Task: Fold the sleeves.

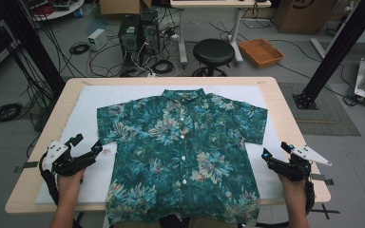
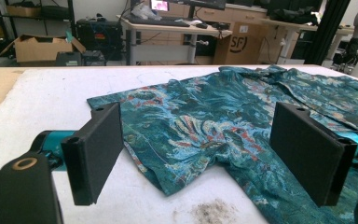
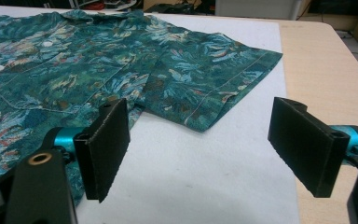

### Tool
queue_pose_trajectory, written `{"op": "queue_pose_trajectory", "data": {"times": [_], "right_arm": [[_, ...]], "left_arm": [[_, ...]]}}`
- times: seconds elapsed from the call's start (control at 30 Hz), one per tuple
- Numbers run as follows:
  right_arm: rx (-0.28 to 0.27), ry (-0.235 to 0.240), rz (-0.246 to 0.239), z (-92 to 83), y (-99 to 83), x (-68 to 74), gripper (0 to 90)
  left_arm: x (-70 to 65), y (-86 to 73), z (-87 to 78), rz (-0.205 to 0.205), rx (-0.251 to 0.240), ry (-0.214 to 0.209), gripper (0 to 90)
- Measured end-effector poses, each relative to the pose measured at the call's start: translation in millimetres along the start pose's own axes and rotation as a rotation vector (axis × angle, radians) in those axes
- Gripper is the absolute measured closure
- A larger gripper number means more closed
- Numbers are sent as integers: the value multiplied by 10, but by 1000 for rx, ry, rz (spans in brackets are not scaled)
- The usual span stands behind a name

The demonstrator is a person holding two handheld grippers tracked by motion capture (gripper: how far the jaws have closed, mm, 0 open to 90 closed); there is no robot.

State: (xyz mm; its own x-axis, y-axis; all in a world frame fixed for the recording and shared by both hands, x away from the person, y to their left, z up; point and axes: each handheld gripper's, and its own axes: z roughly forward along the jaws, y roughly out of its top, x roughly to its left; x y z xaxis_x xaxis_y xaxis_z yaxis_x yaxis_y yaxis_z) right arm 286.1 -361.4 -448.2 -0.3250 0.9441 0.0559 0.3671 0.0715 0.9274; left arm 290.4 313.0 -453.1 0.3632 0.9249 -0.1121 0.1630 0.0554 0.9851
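A teal floral short-sleeved shirt [image 1: 183, 152] lies flat and buttoned on a white mat [image 1: 88, 104], collar at the far side, hem over the near edge. My left gripper [image 1: 86, 145] stands open just left of the shirt's left sleeve; in the left gripper view that sleeve [image 2: 168, 126] lies ahead between the wide jaws of the left gripper [image 2: 209, 154], untouched. My right gripper [image 1: 275, 151] is open beside the shirt's right side. In the right gripper view the right sleeve [image 3: 209, 88] lies beyond the right gripper [image 3: 205, 154], whose jaws hold nothing.
The wooden table [image 1: 285, 118] shows bare strips at both sides of the mat. A dark smudge [image 2: 212, 211] marks the mat near the left sleeve. Behind the table stand a black stool [image 1: 213, 52], computer towers [image 1: 138, 33], cables and a wicker tray [image 1: 260, 51].
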Motion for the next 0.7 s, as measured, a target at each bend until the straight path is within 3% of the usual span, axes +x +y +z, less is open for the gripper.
{"op": "queue_pose_trajectory", "data": {"times": [0.7], "right_arm": [[-3, 7, 6, -1, -1, -10, 209]], "left_arm": [[4, 8, 22, -9, 17, 0, 177]]}}
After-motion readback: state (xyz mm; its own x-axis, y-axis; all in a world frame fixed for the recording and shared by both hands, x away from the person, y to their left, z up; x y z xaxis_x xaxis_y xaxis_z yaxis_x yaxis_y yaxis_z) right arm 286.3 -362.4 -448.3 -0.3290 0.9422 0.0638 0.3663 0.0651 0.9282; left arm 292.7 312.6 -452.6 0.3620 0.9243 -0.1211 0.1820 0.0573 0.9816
